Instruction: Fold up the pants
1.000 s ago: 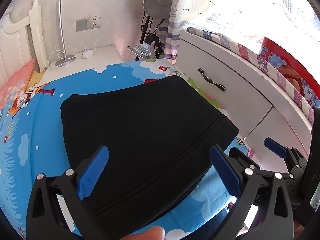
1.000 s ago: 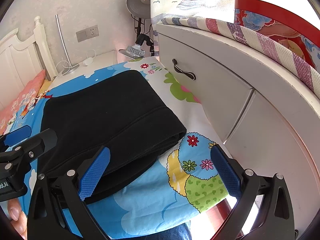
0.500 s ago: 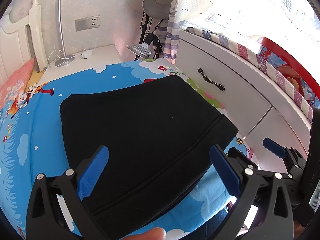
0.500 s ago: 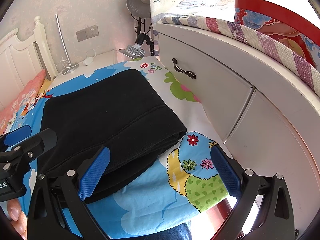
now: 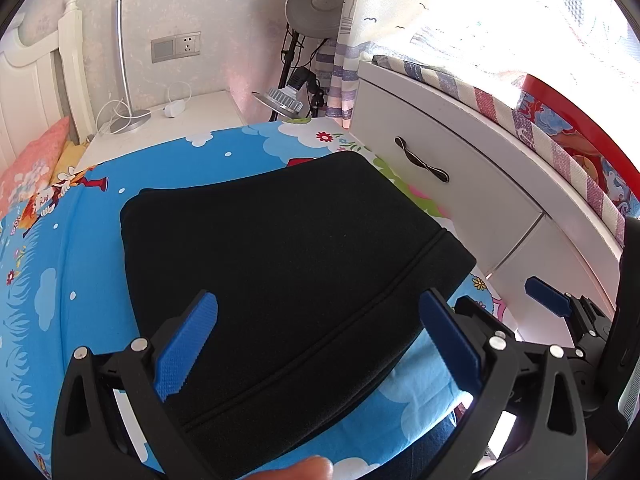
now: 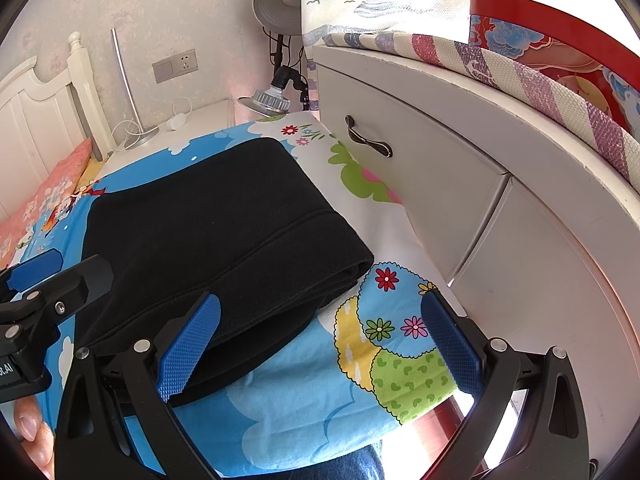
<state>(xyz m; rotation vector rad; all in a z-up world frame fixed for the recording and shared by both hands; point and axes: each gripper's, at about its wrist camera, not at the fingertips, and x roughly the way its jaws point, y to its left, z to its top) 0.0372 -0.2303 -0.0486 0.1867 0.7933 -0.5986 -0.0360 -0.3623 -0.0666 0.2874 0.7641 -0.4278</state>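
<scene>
Pants folded on the bed, both grippers empty

Pants (image 5: 280,264) lie as a compact black rectangle on the cartoon-print bedsheet (image 5: 60,280), their near edge toward the person and one side running close along the white drawer unit (image 5: 460,208). The stack looks several layers thick at its right corner in the right wrist view, so the folding seems done or nearly so

The left gripper (image 5: 318,336) hovers above the near part of the cloth with its blue pads spread wide and nothing between them. The right gripper (image 6: 320,336) is likewise spread and empty, poised over the right near corner and the bare sheet beside it

If a last fold or tidy is wanted, the sensible way is to lower each gripper to a near corner, pinch through all layers at once, and lift both sides evenly so the stack does not slide apart. Otherwise a light press along the seam would flatten it

Around the bed: a drawer handle (image 6: 368,142) just beyond the pants, a lamp head (image 5: 280,100) on a stand at the far corner, a nightstand (image 5: 180,120) with a curved lamp and white cable, a wall socket (image 5: 176,46), and a pink pillow (image 5: 32,164) by the headboard. The drawer unit crowds the right side, leaving the right gripper little room to swing outward
</scene>
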